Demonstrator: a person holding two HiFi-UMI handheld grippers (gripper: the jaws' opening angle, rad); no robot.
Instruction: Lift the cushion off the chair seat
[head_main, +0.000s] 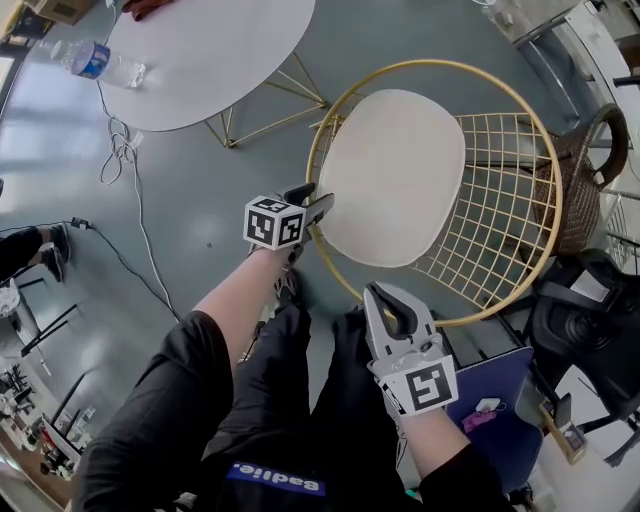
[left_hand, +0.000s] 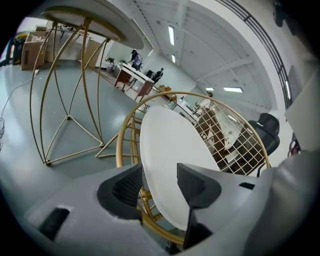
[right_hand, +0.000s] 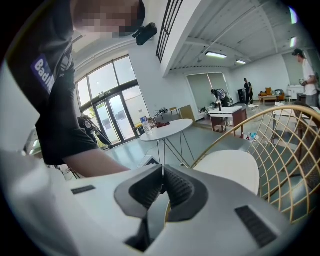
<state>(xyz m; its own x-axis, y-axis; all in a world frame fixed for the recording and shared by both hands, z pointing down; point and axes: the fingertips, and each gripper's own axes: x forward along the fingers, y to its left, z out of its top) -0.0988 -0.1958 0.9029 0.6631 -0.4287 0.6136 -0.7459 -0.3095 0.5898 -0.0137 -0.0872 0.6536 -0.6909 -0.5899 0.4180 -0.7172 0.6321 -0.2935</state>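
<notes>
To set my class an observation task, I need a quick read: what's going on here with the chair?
A person with a gripper in each hand stands over a gold wire chair whose white cushion lies on the seat. The left gripper is at the cushion's edge, jaws open, not gripping it. The right gripper is short of the chair, shut and empty.

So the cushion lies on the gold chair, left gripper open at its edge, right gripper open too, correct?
No. The right gripper is shut, jaws together on nothing, as the right gripper view shows. The cushion does lie on the gold chair, with the left gripper open at its edge.
</notes>
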